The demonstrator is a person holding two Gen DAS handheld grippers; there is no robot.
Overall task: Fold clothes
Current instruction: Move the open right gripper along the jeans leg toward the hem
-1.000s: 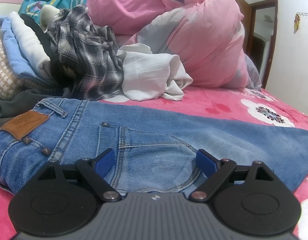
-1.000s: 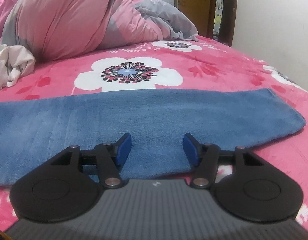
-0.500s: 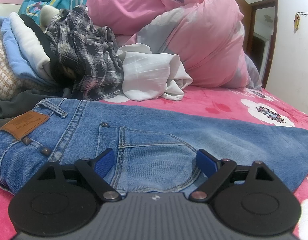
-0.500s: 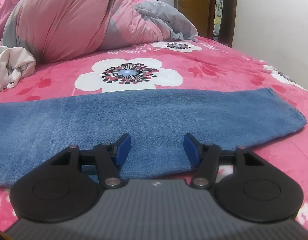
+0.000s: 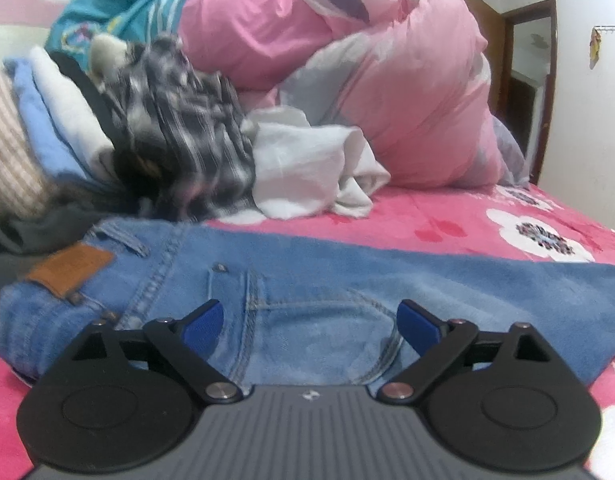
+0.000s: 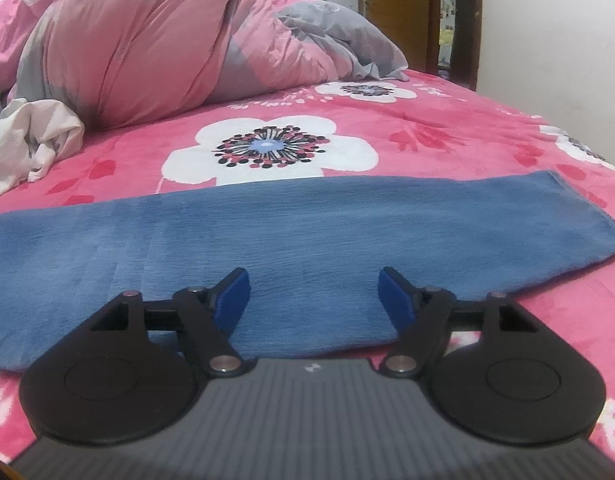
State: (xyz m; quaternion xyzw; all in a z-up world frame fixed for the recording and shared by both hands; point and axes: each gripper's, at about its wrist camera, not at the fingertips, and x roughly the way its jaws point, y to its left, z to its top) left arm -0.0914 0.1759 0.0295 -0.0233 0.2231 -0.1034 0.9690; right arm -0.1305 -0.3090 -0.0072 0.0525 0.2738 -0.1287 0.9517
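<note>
Since the jeans [image 5: 307, 280] lie stretched flat across the bedspread [image 6: 427, 140], legs stacked one on the other, the scene fits either a lengthwise fold already made or a pair merely laid out; which, cannot be settled here.

Left gripper [image 5: 311, 322]: jaws spread wide, holding nothing, poised low over the back pocket [image 5: 315, 332], waistband and leather patch [image 5: 69, 270] off to its left. Right gripper [image 6: 313, 294]: likewise released and empty, low over the leg [image 6: 267, 232], hem [image 6: 587, 216] ahead and to its right.

Risks, as judged:
- Denim is thick and doubled. A bite taking only the top layer would peel it off the lower leg and spoil the alignment.
- The plush bedspread sits directly beneath; fingers driven too deep could pinch it along with the denim and drag it.
- Uneven lift between the two grippers would skew any crosswise fold, since the waist end is heavier than the hem end.
- Beyond the left gripper, a plaid garment [image 5: 187, 140] and white cloth [image 5: 307, 168] sit near the far edge of the jeans; a swing that way could snag them.
- Left view is motion-blurred, so fine alignment there is uncertain.
</note>
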